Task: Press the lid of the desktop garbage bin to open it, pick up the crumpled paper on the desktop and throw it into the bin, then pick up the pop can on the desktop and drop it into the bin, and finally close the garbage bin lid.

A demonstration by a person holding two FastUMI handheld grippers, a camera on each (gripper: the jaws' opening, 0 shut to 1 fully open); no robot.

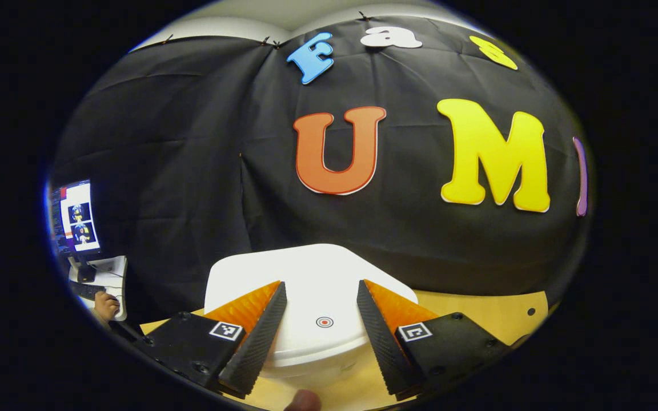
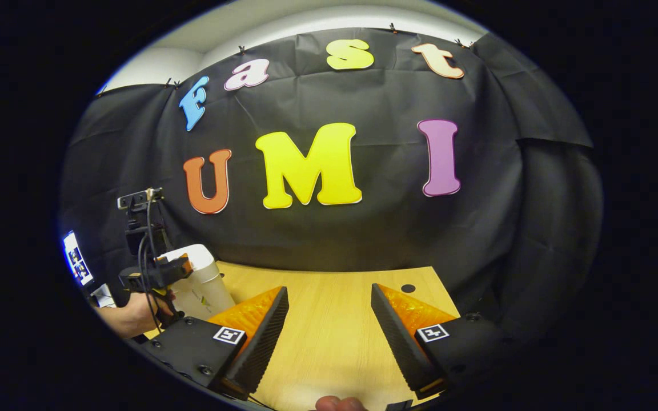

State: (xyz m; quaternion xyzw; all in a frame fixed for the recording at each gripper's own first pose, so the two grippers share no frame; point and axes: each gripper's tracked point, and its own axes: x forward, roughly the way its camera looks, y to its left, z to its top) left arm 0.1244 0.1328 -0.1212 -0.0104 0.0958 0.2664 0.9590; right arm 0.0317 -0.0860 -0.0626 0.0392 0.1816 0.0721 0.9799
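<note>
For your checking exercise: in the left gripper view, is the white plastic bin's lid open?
No: the white plastic bin's lid lies flat and closed between the open left gripper.

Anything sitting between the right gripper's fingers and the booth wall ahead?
No. In the right gripper view, only bare table runs from the open right gripper to the wall; the bin stands off left.

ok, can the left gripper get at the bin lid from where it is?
Probably yes. The left gripper is open, with the white bin lid right ahead between its fingers and nothing in between. The right gripper is open over bare table, clear of it.
</note>
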